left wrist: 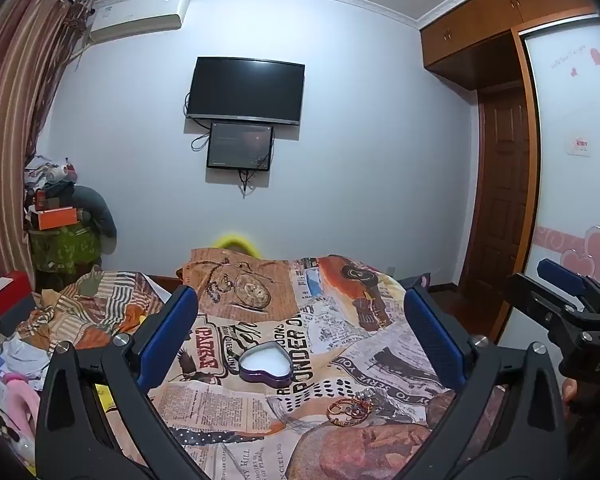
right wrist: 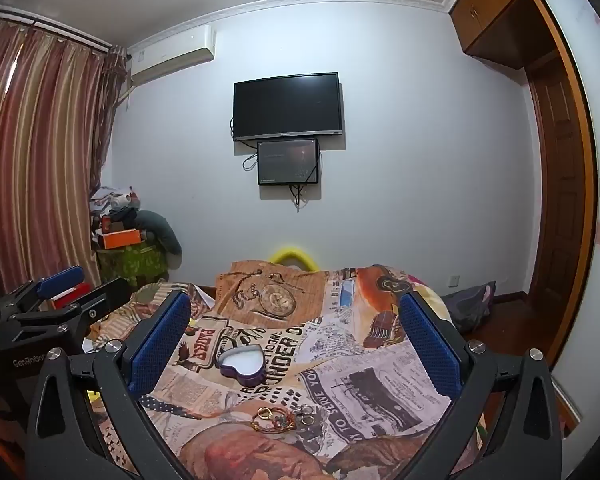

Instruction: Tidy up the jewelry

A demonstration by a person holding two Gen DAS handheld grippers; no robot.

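Observation:
A purple heart-shaped tin [left wrist: 265, 365], open with a white inside, sits on the newspaper-print bedspread [left wrist: 340, 340]; it also shows in the right wrist view [right wrist: 242, 364]. A small pile of jewelry [left wrist: 350, 409], gold bangles and rings, lies just in front of the tin, also in the right wrist view [right wrist: 282, 416]. My left gripper [left wrist: 300, 320] is open and empty, above and behind the pile. My right gripper [right wrist: 296, 320] is open and empty too. Each gripper shows at the edge of the other's view: the right one [left wrist: 568, 300], the left one [right wrist: 60, 300].
The bed is covered by a patchwork newspaper-print quilt [right wrist: 360, 360]. Clutter and a red box [left wrist: 10, 296] lie at the left. A TV [left wrist: 244, 90] hangs on the far wall. A wooden wardrobe [left wrist: 500, 160] and door stand at the right.

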